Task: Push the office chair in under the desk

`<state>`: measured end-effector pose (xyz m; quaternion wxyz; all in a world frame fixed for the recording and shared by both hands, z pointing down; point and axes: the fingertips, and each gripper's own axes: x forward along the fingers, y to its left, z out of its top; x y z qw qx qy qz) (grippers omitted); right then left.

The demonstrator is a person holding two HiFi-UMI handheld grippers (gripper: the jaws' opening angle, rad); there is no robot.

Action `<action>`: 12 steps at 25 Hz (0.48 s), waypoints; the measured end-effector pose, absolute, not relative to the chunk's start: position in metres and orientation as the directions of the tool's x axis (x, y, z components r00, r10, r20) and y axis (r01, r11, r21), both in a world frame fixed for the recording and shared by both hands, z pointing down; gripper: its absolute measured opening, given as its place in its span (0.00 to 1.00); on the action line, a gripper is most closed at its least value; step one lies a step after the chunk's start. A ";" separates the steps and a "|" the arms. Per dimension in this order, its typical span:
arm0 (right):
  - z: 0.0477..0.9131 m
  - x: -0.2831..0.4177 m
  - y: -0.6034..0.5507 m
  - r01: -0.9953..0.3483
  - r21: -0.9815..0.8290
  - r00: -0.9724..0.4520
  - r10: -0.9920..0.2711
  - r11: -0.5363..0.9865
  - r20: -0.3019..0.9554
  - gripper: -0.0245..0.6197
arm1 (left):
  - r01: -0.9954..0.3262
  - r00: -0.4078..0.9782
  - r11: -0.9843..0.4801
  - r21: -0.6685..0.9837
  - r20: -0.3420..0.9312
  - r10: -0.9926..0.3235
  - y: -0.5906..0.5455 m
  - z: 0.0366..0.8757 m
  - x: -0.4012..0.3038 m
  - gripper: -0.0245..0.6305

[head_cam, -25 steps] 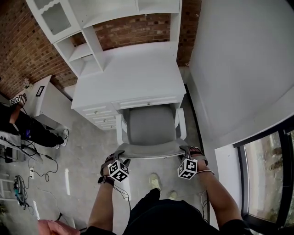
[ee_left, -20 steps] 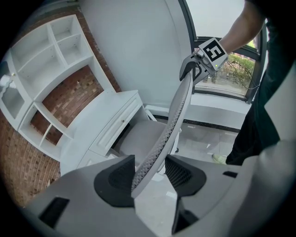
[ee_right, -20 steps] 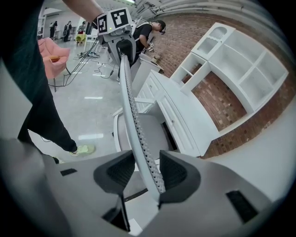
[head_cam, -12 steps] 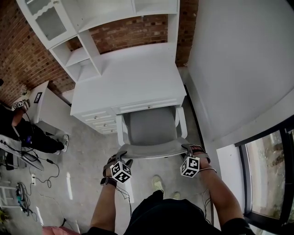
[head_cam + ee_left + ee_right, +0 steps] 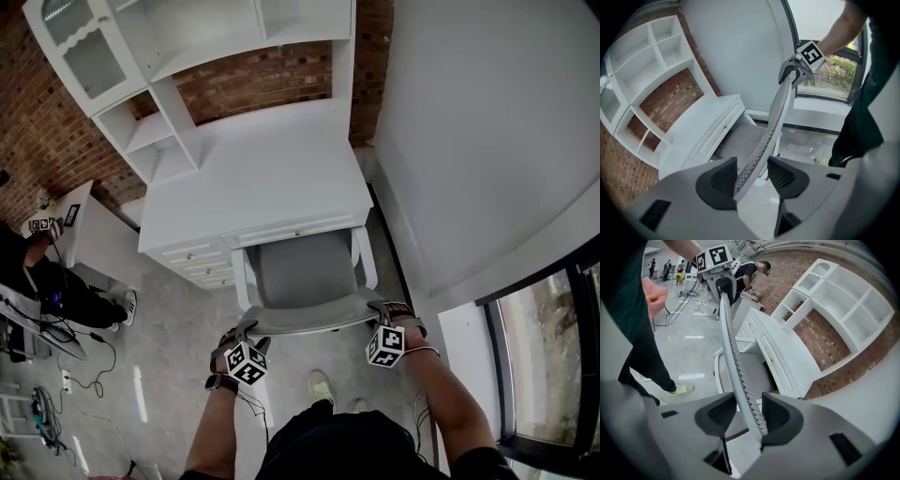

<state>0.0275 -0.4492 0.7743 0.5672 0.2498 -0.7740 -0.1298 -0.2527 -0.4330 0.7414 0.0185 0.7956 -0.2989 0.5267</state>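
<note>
Two grippers, both with jaws wide apart and straddling the top edge of the office chair backrest. In the left gripper view the mesh edge lies against one pad with a clear gap to the other, so no clamp. It's the same in the right gripper view, where the rim runs between the pads with space on one side. In the head view the left gripper sits at the backrest's left end and the right gripper at its right end. The chair's grey seat is in the knee opening, front edge tucked under the desk lip, with the white armrests and backrest out on the floor side. The drawer stack is just left of the chair. The desk top is white and bare, with a white shelf hutch above it on the left. A red brick wall is behind it and a plain white wall close on the right. The floor is grey concrete. A dark-framed window is at lower right. The operator's pale shoe is behind the chair. Another person in dark clothes is at far left, with cables on the floor nearby.
</note>
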 end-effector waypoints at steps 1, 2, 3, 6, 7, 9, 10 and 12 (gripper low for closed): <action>0.775 0.028 -0.449 -0.238 0.484 -0.233 -0.533 0.842 0.814 0.28 | -0.497 0.266 -0.820 -0.285 0.849 -0.457 -0.432 0.742 -0.252 0.34; 0.776 0.027 -0.448 -0.238 0.483 -0.234 -0.532 0.843 0.814 0.28 | -0.500 0.266 -0.818 -0.285 0.849 -0.458 -0.432 0.743 -0.252 0.34; 0.777 0.027 -0.447 -0.239 0.482 -0.238 -0.532 0.843 0.813 0.29 | -0.502 0.265 -0.816 -0.285 0.848 -0.459 -0.431 0.744 -0.253 0.34; 0.777 0.025 -0.447 -0.262 0.476 -0.261 -0.537 0.839 0.802 0.30 | -0.524 0.260 -0.801 -0.288 0.842 -0.473 -0.430 0.743 -0.254 0.35; 0.776 0.025 -0.445 -0.276 0.472 -0.268 -0.538 0.837 0.799 0.30 | -0.540 0.259 -0.791 -0.287 0.838 -0.481 -0.428 0.741 -0.254 0.35; 0.769 0.027 -0.440 -0.305 0.463 -0.281 -0.543 0.832 0.791 0.30 | -0.583 0.262 -0.763 -0.278 0.825 -0.501 -0.423 0.733 -0.252 0.36; 0.764 0.028 -0.438 -0.318 0.462 -0.290 -0.548 0.828 0.784 0.30 | -0.607 0.266 -0.747 -0.272 0.816 -0.513 -0.422 0.727 -0.252 0.37; 0.752 0.029 -0.438 -0.337 0.462 -0.307 -0.560 0.820 0.770 0.30 | -0.652 0.279 -0.714 -0.256 0.795 -0.539 -0.422 0.714 -0.249 0.36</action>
